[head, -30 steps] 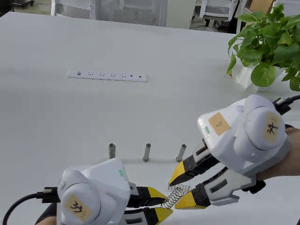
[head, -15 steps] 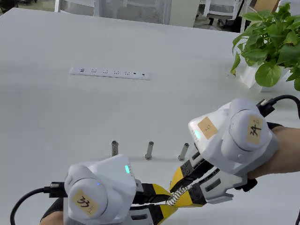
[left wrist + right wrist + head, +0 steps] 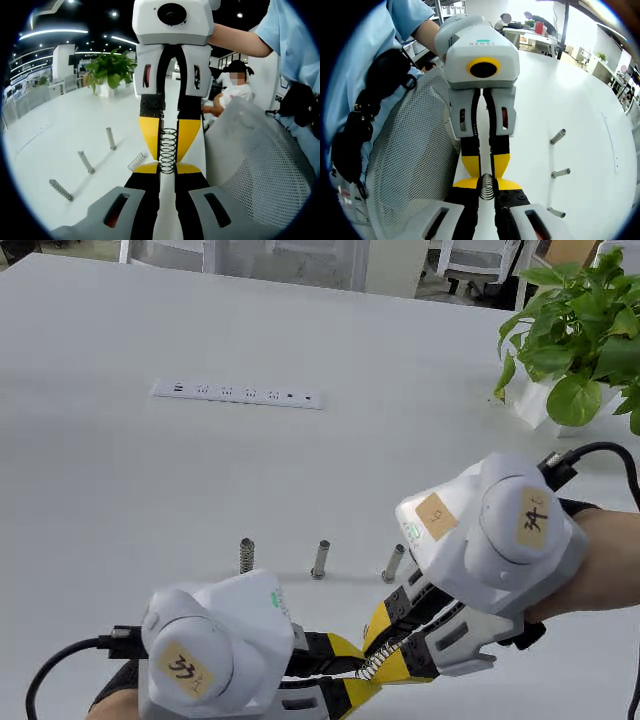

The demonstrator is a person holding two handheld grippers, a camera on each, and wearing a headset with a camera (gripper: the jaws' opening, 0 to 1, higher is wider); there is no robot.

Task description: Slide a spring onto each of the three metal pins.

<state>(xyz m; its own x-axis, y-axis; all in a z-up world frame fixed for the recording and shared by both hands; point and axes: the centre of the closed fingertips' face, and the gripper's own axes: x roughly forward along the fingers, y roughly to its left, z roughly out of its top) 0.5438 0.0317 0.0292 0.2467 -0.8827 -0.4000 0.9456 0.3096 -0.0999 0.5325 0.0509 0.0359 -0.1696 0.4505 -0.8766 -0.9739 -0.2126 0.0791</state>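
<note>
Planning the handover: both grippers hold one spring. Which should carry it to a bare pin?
Right, probably. The right gripper sits just below the rightmost bare pin in the head view; the left gripper lies farther from it. Both are shut on the spring, so the left would release.

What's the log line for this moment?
left gripper: shut on spring | right gripper: shut on same spring | left pin: spring on | middle pin: bare | right pin: bare

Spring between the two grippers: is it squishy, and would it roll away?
Probably squishy: the spring is thin, open wire coils, so it likely bends easily. It looks light. Being round, it might roll on the smooth table if dropped.
</note>
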